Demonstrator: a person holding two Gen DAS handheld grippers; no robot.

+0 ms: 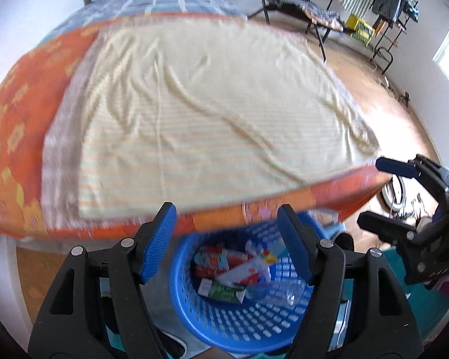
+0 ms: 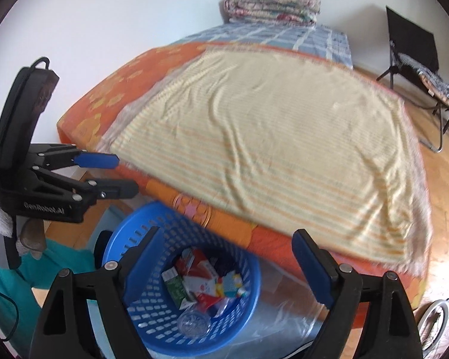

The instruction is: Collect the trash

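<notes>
Both grippers hung over the blue basket (image 1: 242,314) at the foot of the bed (image 1: 21,137), and neither held anything. The left gripper (image 1: 226,245) had its jaws spread wide, the blue pads flanking the basket's mouth in its own view; the right gripper (image 2: 224,264) was just as wide, its fingers framing the same basket from the other side. In each camera the other tool showed off to the edge, also parted and empty. The trash (image 2: 200,287) lay inside the basket: cartons in red, white and green, some crumpled wrappers, and what looked like a clear plastic bottle (image 2: 193,324) near the bottom. The basket stood on the floor just beside the mattress edge, probably so that litter from the bed could be dropped straight down into it. The striped blanket (image 2: 284,137) on the bed showed no litter in either view, though motion blur softened the fabric and small scraps could not be ruled out. With the tools open above the pile and nothing left in sight on the blanket, the collecting seemed close to finished. A folded quilt (image 2: 272,7) at the head of the bed and a chair (image 2: 416,59) by the wall stood well apart from the work.
</notes>
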